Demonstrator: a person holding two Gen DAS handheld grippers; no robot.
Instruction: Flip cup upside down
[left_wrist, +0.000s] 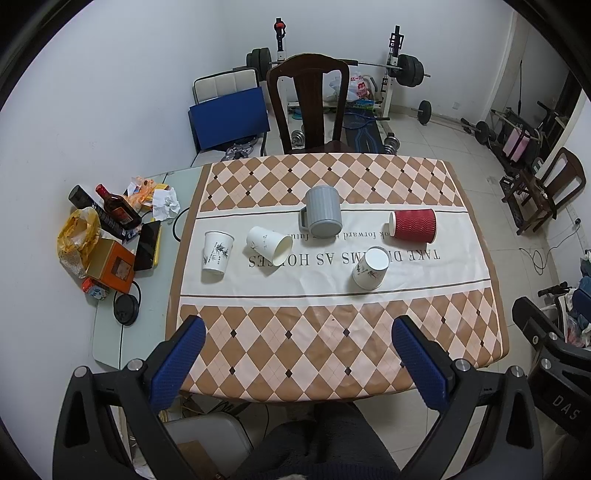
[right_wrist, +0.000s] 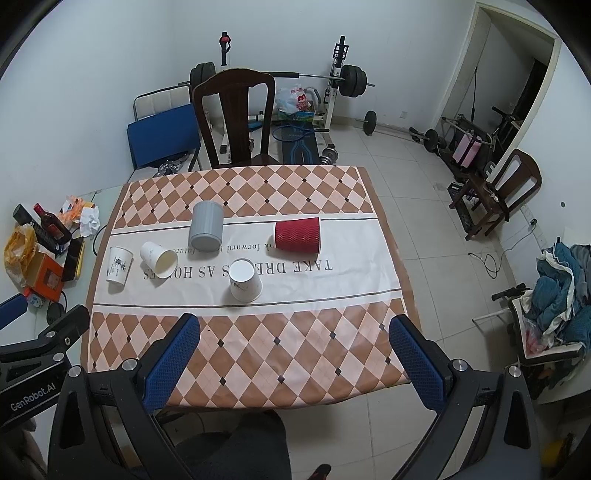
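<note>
Several cups sit on the checked tablecloth (left_wrist: 332, 343) (right_wrist: 295, 347). A white paper cup (left_wrist: 217, 252) (right_wrist: 119, 266) stands upright at the left. A second white cup (left_wrist: 269, 244) (right_wrist: 159, 259) lies on its side. A grey mug (left_wrist: 322, 211) (right_wrist: 206, 226) stands upside down at the middle. A white cup (left_wrist: 370, 268) (right_wrist: 245, 280) stands upside down nearer me. A red ribbed cup (left_wrist: 413, 225) (right_wrist: 297, 235) lies on its side at the right. My left gripper (left_wrist: 299, 354) and right gripper (right_wrist: 294, 350) are open and empty above the near table edge.
A side table at the left holds a bottle (left_wrist: 116, 205), an orange box (left_wrist: 110, 266), bags and a phone. A dark wooden chair (left_wrist: 308, 103) stands behind the table. Weights and a barbell rack (left_wrist: 395, 70) line the back wall. A second chair (right_wrist: 506, 188) stands at the right.
</note>
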